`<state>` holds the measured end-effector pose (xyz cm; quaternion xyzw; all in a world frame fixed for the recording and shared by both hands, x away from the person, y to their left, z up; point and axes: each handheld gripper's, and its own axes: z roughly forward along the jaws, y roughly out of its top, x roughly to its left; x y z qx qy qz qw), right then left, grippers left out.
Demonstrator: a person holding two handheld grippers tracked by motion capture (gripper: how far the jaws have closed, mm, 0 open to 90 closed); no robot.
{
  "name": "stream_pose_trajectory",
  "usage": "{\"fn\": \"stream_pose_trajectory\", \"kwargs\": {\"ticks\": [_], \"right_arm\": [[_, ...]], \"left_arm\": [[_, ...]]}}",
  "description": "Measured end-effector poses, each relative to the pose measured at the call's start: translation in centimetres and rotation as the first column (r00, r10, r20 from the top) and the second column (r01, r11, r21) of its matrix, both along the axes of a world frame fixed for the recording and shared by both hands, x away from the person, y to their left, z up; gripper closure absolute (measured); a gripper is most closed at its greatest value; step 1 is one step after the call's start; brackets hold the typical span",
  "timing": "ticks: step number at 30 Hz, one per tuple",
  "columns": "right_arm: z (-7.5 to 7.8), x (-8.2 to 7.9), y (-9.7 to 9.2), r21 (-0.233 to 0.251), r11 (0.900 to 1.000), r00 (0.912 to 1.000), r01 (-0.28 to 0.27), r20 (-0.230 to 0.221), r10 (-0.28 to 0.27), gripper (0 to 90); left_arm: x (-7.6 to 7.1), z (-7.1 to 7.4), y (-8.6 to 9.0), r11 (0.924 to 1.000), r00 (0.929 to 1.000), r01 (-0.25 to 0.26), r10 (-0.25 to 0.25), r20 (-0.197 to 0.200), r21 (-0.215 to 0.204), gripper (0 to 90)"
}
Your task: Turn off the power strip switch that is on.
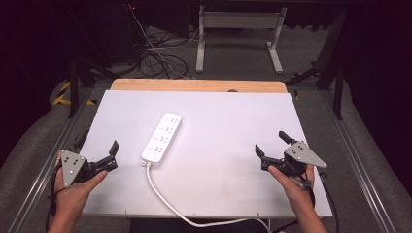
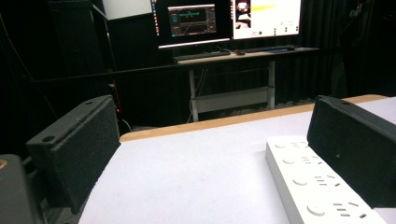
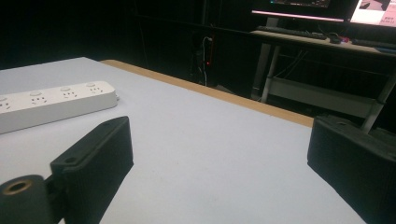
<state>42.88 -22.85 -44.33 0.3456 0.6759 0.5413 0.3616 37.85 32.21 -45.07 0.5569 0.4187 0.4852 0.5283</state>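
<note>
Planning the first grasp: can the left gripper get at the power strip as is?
Probably yes: the left gripper is open, and bare tabletop lies between it and the power strip.

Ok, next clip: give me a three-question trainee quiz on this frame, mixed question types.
1. True or false: the left gripper is clamped on the power strip.
2. Multiple choice: where does the strip's cable leave the table? A) far edge B) near edge C) left edge
3. Fill in: the right gripper's jaws are ____.

Key
1. False. Its jaws are apart and hold nothing; the strip lies beside it on the table.
2. B. The cable runs from the strip's near end to the edge by the person.
3. Open, with nothing between them.
</note>
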Motion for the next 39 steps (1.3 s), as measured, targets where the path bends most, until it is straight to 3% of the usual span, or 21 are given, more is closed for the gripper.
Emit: {"fn": "stream_pose_trajectory", "kwargs": {"ticks": [39], "right_arm": [[-0.12, 0.12, 0.28, -0.003, 0.9999, 0.9999, -0.010, -0.009, 0.010, 7.2]], "left_arm": [[-0.10, -0.24, 0.03, 0.9999, 0.9998, 0.010, -0.009, -0.019, 0.009, 4.1]]}}
